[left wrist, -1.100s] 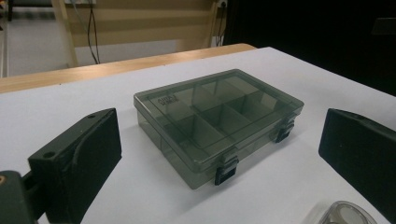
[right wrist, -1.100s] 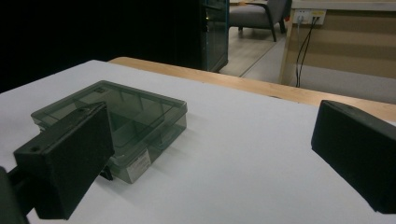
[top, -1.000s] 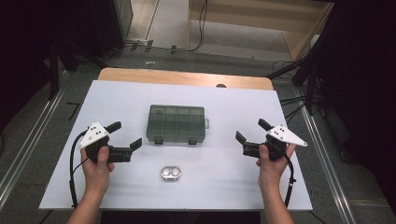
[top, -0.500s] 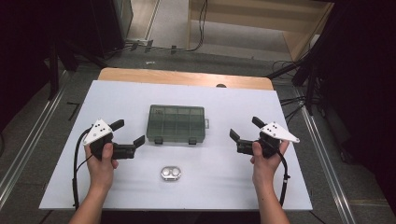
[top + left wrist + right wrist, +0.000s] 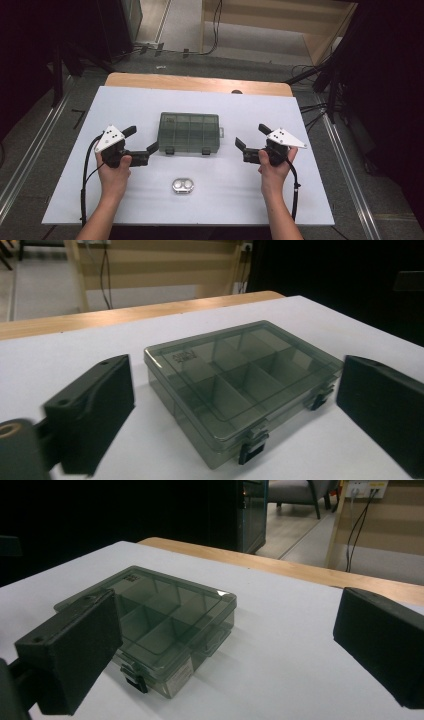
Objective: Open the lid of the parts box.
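Note:
A smoky-grey clear compartment box (image 5: 189, 132) lies shut in the middle of the white table (image 5: 150, 105), its two latches facing the person. My left gripper (image 5: 141, 139) is held just left of the box, open and empty, jaws aimed at the box's front left corner. My right gripper (image 5: 252, 136) is held right of the box, open and empty. In the left gripper view the box (image 5: 240, 382) lies between and beyond the wide-spread jaws of the left gripper (image 5: 237, 377). In the right gripper view the box (image 5: 160, 625) sits behind the left jaw of the right gripper (image 5: 227, 630).
A small silver oval case (image 5: 182, 186) lies near the table's front, between the person's forearms. A wooden edge (image 5: 200, 82) runs along the table's far side. Cables and dark stands lie on the floor beyond.
Both grippers have moved inward toward the box, the right one farther than the left. Both jaws stay spread. The box and the silver case have not moved.

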The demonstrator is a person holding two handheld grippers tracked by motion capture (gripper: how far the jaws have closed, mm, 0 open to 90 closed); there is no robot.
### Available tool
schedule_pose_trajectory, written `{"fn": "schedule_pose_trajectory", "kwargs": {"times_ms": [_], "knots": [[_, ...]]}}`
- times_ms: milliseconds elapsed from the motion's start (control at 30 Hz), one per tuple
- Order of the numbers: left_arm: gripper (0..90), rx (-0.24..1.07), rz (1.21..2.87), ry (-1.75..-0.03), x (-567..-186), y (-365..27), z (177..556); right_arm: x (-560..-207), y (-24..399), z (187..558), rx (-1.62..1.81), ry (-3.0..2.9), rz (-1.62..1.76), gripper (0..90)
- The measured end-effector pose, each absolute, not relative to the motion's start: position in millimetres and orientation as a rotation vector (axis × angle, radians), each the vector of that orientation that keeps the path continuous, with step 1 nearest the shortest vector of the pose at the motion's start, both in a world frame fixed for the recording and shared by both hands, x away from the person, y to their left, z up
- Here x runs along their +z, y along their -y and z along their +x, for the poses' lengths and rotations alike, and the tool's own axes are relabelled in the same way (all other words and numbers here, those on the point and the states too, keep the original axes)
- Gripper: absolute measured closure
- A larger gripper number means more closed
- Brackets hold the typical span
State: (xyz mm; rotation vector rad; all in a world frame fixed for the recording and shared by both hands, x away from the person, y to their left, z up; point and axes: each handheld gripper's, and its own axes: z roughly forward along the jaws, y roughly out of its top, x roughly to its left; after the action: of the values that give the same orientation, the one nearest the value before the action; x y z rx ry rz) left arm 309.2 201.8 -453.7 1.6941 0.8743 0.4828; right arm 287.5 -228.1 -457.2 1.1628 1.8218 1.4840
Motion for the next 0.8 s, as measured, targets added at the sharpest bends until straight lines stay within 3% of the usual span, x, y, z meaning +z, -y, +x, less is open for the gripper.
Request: {"fn": "schedule_pose_trajectory", "kwargs": {"times_ms": [67,133,300,433,467,500,533,700,800], "knots": [[5.5,0.476,1.692,-0.879,-454,-202,311,-459,224,291,1.488,-1.839,1.153,0.0],[14.2,0.471,1.691,-0.879,-454,-201,312,-459,221,293,1.491,-1.850,1.157,0.0],[16.5,0.464,1.698,-0.895,-457,-198,317,-462,217,299,1.502,-1.865,1.159,0.0],[25.5,0.448,1.690,-0.919,-459,-197,322,-463,212,304,1.513,-1.886,1.162,1.1],[31.2,0.447,1.686,-0.929,-459,-197,323,-464,210,306,1.512,-1.877,1.160,6.5],[31.2,0.439,1.681,-0.930,-460,-198,324,-464,210,306,1.512,-1.877,1.160,6.5],[40.0,0.436,1.683,-0.931,-460,-198,325,-465,208,308,1.508,-1.886,1.161,6.8],[52.9,0.419,1.739,-0.936,-465,-196,335,-469,202,313,1.494,-1.909,1.177,14.1],[62.8,0.399,1.753,-0.935,-469,-197,337,-473,199,316,1.486,-1.914,1.198,29.9]]}}
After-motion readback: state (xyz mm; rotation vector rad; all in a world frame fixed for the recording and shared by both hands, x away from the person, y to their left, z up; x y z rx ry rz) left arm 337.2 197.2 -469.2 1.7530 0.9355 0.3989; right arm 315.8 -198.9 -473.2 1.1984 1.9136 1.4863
